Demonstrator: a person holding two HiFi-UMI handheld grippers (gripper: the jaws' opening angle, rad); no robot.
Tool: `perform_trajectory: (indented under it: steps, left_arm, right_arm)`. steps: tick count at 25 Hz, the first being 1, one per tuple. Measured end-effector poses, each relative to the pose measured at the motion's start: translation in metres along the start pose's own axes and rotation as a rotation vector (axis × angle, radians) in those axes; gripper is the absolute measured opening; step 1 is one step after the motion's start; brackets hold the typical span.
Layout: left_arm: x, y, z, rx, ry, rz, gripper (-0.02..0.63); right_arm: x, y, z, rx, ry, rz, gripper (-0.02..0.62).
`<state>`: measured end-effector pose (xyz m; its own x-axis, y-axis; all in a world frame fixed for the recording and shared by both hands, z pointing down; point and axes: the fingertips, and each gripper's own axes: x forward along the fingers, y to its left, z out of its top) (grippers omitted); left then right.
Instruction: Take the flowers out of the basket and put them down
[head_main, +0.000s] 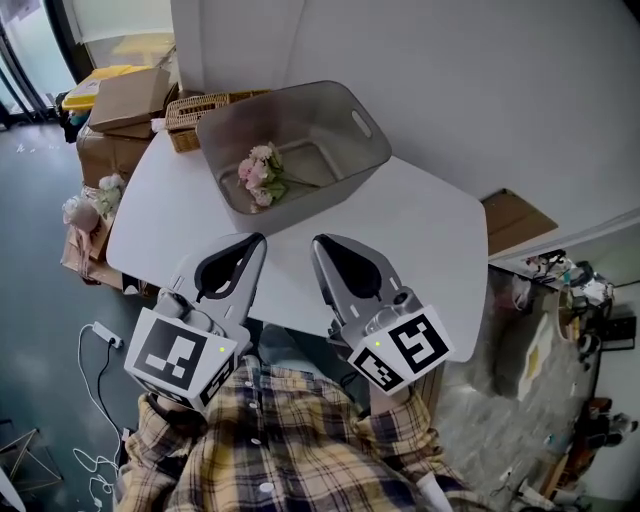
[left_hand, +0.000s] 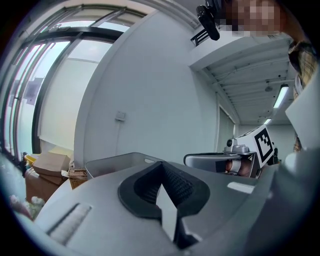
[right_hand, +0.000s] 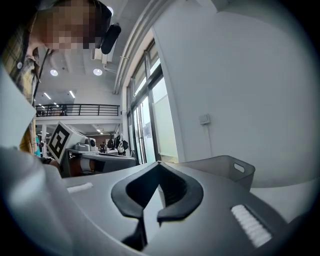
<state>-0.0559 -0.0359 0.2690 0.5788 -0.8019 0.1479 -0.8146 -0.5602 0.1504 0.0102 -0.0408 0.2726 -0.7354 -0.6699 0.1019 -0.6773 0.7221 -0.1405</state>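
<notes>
A small bunch of pink flowers (head_main: 261, 176) with green stems lies on the floor of a grey plastic basket (head_main: 372, 150), which stands at the far side of the white table (head_main: 440, 240). My left gripper (head_main: 258, 241) and right gripper (head_main: 319, 243) hover side by side over the table's near edge, short of the basket. Both point toward it, shut, with nothing between the jaws. In the left gripper view the closed tips (left_hand: 161, 166) sit below the basket's rim (left_hand: 116, 161). The right gripper view shows its closed tips (right_hand: 159, 166) and the basket (right_hand: 226, 167) to their right.
A wicker basket (head_main: 196, 109) sits behind the grey one at the table's far left corner. Cardboard boxes (head_main: 124, 101) and more flowers (head_main: 93, 203) are stacked on the floor to the left. A flat cardboard piece (head_main: 516, 220) lies right of the table, and a power strip (head_main: 106, 335) on the floor.
</notes>
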Motion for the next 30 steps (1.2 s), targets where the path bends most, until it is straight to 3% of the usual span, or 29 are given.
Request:
perform_trajectory:
  steps: [16, 30]
  left_arm:
    - [0.076, 0.03, 0.024, 0.012, 0.01, 0.093, 0.012]
    - [0.111, 0.065, 0.033, 0.005, 0.019, 0.051, 0.012]
  right_arm:
    - [0.049, -0.079, 0.036, -0.012, -0.021, 0.09, 0.005]
    - [0.09, -0.104, 0.046, -0.035, -0.004, 0.071, 0.005]
